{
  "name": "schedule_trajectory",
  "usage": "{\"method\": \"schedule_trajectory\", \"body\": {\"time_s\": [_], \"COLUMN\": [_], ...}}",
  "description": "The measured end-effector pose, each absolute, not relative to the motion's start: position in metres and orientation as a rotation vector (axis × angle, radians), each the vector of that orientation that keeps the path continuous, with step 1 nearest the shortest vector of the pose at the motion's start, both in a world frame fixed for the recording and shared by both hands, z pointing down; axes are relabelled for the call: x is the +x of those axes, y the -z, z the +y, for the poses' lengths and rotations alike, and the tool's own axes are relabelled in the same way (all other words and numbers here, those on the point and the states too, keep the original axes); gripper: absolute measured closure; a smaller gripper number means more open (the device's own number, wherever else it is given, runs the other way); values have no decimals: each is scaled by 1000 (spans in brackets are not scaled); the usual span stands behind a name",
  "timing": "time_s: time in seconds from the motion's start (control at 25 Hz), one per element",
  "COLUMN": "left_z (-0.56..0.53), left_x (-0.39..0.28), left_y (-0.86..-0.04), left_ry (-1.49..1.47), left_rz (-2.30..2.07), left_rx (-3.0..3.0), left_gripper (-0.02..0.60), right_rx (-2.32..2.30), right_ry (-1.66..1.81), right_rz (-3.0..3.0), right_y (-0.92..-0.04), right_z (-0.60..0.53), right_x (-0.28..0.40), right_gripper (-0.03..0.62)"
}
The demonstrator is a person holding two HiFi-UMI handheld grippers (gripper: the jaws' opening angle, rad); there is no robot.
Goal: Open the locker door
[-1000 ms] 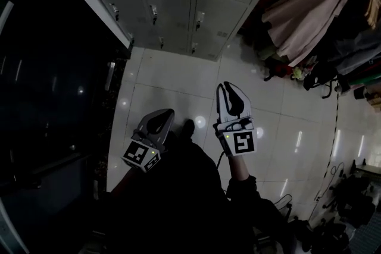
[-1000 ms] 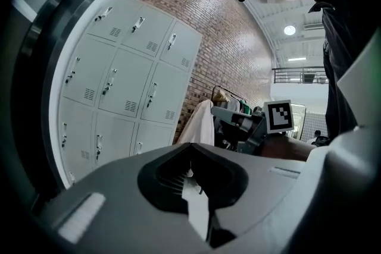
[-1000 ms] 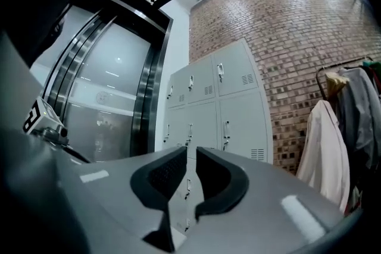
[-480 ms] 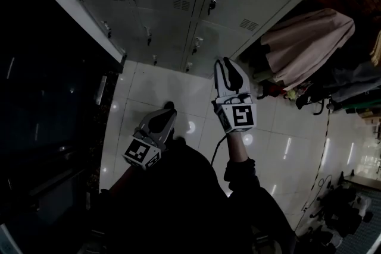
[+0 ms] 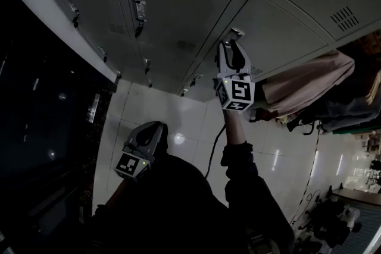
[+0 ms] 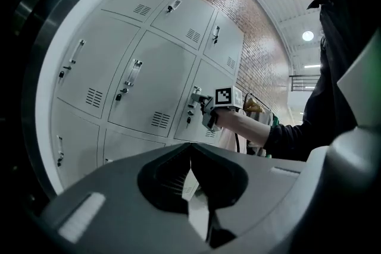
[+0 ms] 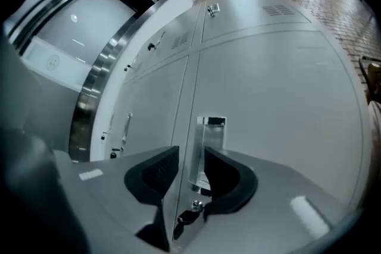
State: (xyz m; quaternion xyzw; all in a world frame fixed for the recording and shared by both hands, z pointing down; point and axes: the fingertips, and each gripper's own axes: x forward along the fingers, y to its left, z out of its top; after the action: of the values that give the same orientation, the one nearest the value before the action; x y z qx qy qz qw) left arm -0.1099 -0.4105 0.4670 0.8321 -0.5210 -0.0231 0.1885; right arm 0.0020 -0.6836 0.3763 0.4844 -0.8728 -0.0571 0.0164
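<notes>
A bank of grey lockers [image 5: 178, 3] fills the top of the head view. My right gripper [image 5: 230, 44] is raised to the door [image 5: 286, 21] on the right, with its tips just under that door's metal handle [image 5: 237, 33]. In the right gripper view the jaws [image 7: 190, 154] are opening. The upright handle [image 7: 209, 140] stands in the gap between them and the pads do not press on it. A small lock [image 7: 193, 208] sits below the handle. My left gripper [image 5: 146, 135] hangs low beside my body, shut and empty [image 6: 191, 147].
Neighbouring locker doors carry their own handles [image 5: 139, 11]. Beige clothing [image 5: 303, 89] hangs to the right of the lockers. White floor tiles [image 5: 178, 113] lie below. A dark glass wall [image 5: 47, 110] with a steel frame [image 7: 101, 80] bounds the left.
My right gripper has risen from over the floor up to the locker handle, and its jaws have spread apart. The lockers now loom closer. The left gripper has stayed low.
</notes>
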Motion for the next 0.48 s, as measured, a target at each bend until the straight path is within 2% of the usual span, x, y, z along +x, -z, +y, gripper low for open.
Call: {"method": "schedule_trajectory", "body": {"time_s": [0.24, 0.48], "left_z": [-428, -430], "left_x": [-123, -104], "left_y": [-479, -479], "left_ry": [37, 31], "left_rz": [-1443, -1356], "left_rx": [2320, 2373], "left_gripper": [563, 563], "right_rx": [1625, 1473], "right_ry": [168, 116], "right_rz": [-2700, -2818], "right_y": [-383, -379], "right_z": [-703, -661], "right_x": [-6, -3], "right_gripper": [497, 505]}}
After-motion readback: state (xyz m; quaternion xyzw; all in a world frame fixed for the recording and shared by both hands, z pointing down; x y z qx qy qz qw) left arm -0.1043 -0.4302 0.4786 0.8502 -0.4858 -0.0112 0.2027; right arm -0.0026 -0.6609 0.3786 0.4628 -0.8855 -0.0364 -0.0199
